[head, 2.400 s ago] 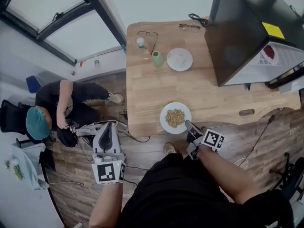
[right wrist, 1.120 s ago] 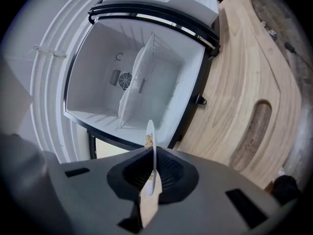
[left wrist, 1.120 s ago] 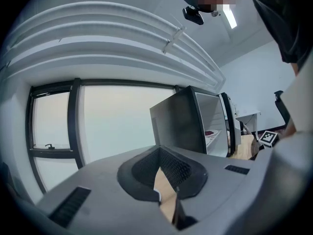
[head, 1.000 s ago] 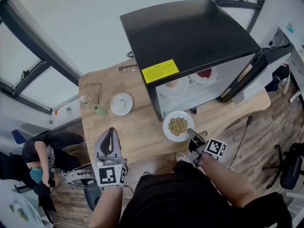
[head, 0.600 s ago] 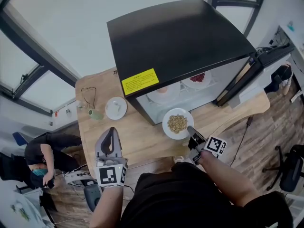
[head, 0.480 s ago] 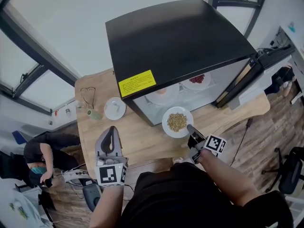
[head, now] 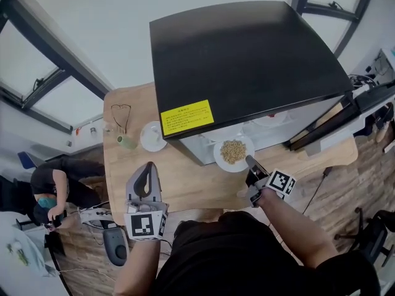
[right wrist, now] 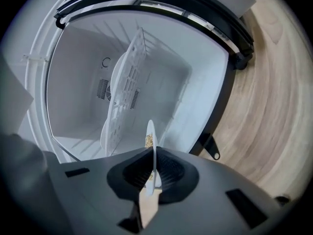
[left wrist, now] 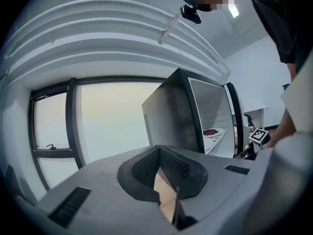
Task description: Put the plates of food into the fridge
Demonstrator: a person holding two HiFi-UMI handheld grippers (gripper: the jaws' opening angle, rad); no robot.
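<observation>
Pale wooden tabletop (head: 185, 187) fills the middle of the head view. A black mini fridge (head: 247, 60) stands on it, with a yellow sticker (head: 187, 117) on its top and its door (head: 345, 113) swung open to the right. The right gripper (head: 250, 160) has its jaws clamped on the near rim of a white plate of brownish grain (head: 234, 152). The right gripper view shows that rim edge-on, pinched between the two pads. The plate is held at the mouth of the fridge, its far edge just at the fridge's front. It faces the white interior (right wrist: 78, 116) and a white wire shelf (right wrist: 128, 84). The left gripper (head: 147, 168) is low at the table's near edge, well apart from the plate. Its jaws are closed together with nothing between them. From its view, a plate of red food (left wrist: 211, 131) sits inside the fridge. On the table left of the fridge are a small white plate (head: 152, 135), a green cup (head: 126, 142) and a pair of glasses (head: 120, 113). A person (head: 52, 187) crouches on the floor at far left.
</observation>
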